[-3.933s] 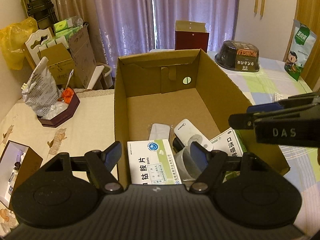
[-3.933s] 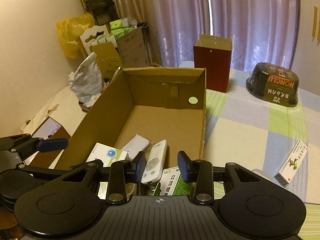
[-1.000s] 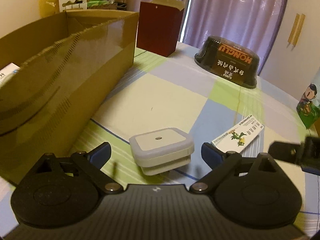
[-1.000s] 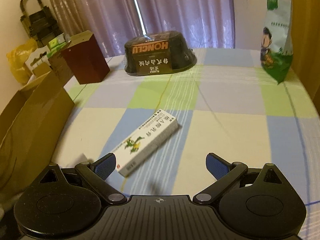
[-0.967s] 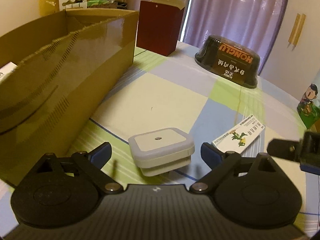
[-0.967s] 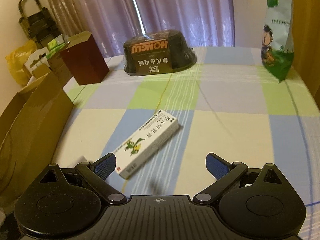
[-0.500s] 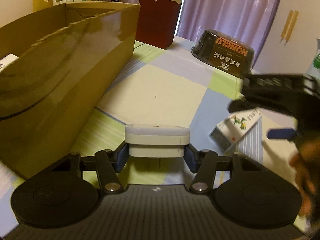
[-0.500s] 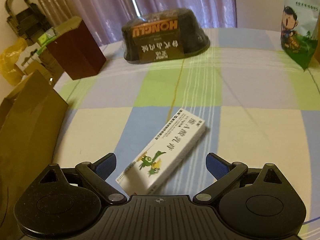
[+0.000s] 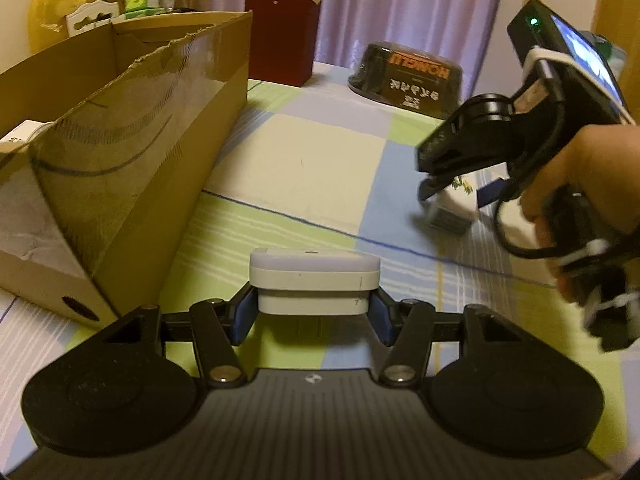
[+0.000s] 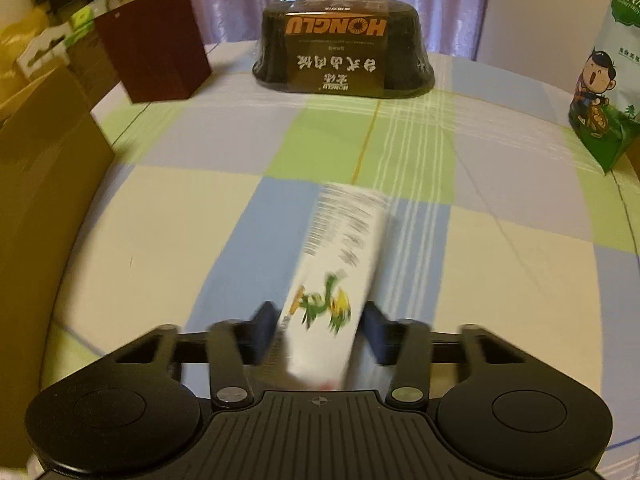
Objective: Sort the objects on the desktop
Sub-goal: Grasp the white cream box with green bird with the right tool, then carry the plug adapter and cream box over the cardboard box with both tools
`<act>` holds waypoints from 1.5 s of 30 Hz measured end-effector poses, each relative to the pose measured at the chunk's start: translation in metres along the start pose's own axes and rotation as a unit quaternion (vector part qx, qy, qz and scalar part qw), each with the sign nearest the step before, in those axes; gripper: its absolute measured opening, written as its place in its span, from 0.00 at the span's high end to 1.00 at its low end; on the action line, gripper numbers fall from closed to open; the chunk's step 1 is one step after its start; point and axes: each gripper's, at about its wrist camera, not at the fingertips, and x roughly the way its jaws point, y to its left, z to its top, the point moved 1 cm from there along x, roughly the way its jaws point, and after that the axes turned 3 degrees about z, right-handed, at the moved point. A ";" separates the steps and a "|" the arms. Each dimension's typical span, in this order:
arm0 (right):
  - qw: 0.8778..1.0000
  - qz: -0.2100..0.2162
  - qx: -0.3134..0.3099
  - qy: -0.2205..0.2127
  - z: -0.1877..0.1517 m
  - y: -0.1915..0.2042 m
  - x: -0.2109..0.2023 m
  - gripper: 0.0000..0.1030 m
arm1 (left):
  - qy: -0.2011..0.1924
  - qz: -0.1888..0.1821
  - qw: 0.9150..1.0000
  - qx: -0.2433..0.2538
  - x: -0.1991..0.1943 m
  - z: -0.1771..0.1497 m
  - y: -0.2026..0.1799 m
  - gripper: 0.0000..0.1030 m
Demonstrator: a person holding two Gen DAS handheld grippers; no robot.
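Left gripper [image 9: 314, 316] clamps white square case [image 9: 314, 280]; right gripper [image 10: 320, 330] pinches long carton [image 10: 332, 280]; pickup done, next carry both left to cardboard box [image 9: 132, 152]

Tablecloth [image 10: 520, 264]: checked green, blue, cream and lilac. Cardboard box [image 9: 132, 136]: brown; held plug unit [image 9: 314, 280]: white. Slim carton [image 10: 340, 264]: white with a green-and-yellow figure.
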 end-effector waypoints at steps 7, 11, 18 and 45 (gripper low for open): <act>0.997 0.003 -0.073 0.022 -0.060 -0.012 -0.047 0.64 | 0.016 -0.027 0.998 0.052 -0.018 -0.013 0.010 0.49; 0.997 0.010 -0.067 0.038 -0.119 -0.014 -0.088 0.64 | 0.029 -0.039 0.995 0.085 -0.033 -0.023 0.016 0.51; 0.998 -0.007 -0.047 0.043 -0.215 0.003 -0.142 0.64 | 0.034 -0.039 0.992 0.119 -0.057 -0.033 0.022 0.30; 0.999 -0.022 -0.025 -0.003 -0.226 0.010 -0.141 0.64 | 0.023 -0.013 0.994 0.103 -0.016 -0.007 0.005 0.41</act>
